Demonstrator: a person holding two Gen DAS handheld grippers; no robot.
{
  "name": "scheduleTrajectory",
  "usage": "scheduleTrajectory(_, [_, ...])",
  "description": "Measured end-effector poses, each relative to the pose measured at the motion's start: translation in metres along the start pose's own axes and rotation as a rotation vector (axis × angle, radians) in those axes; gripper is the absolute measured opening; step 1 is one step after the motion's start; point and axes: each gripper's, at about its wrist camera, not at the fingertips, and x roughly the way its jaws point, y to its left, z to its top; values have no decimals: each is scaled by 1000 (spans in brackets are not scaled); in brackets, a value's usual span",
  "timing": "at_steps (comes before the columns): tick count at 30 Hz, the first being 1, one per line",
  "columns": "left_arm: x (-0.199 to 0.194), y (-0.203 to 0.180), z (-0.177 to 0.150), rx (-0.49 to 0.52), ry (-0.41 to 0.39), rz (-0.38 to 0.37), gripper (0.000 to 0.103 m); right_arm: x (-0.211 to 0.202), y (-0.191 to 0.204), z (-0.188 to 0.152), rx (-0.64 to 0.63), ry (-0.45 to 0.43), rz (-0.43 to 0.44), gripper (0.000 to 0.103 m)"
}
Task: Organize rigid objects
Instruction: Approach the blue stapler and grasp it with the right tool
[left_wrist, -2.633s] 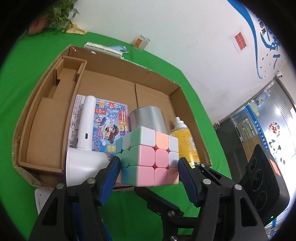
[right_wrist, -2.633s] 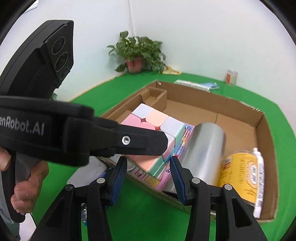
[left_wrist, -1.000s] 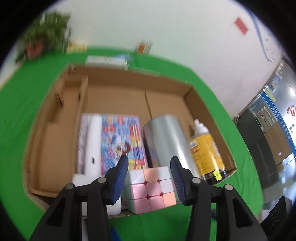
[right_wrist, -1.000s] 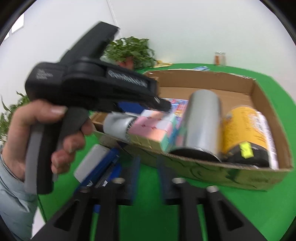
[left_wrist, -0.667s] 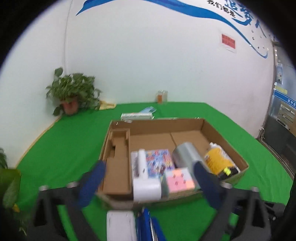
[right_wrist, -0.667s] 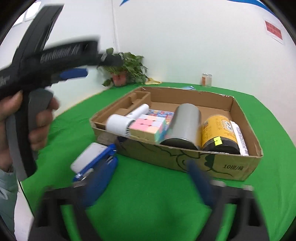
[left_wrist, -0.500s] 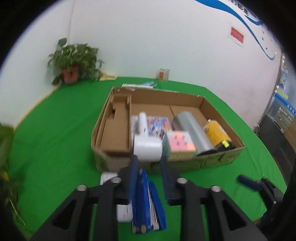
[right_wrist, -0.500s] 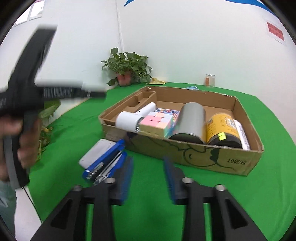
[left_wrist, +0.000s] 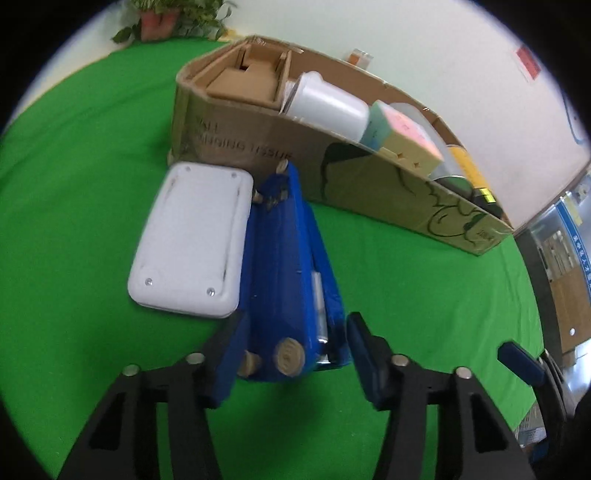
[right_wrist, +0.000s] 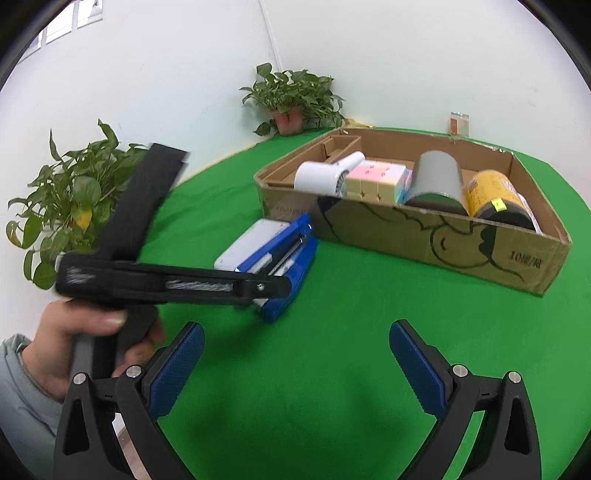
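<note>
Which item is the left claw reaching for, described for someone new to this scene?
Find the open cardboard box on the green cloth. Outside its front wall lie two things side by side: a white rounded case and a blue stapler. The target is the stapler: long, wedge-shaped and blue.

You see bright, even light, with soft shadows under the right gripper (right_wrist: 295, 363). Fisheye bending and black corners ring both views; the cardboard box (left_wrist: 258, 144) at 12 o'clock blurs slightly.

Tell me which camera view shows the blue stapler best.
The left wrist view: the blue stapler fills the centre, lying on the cloth between the left gripper fingers. The right wrist view shows it smaller and farther off, its near end hidden behind the left gripper's body.
</note>
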Motion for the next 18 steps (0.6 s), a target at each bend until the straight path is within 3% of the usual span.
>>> scheduleTrajectory(4, [-1,4,2,-44,-11,-34,43,-8,-13,-14,46,20,-16,101])
scheduleTrajectory(6, [-5,1,2,-26,-18,-35,31,-8,-21,-18,70,30,-22,101])
scheduleTrajectory(7, [-7,0,0,-21,-14,-35,30,-9,-25,-21,85,37,-22,101])
scheduleTrajectory(16, [15,-51,-21,-10,78,-207,30,-22,-52,-37,149,72,25,100])
scheduleTrajectory(18, [28,-80,-32,11,122,-262,39,-27,-58,-42,150,77,31,100])
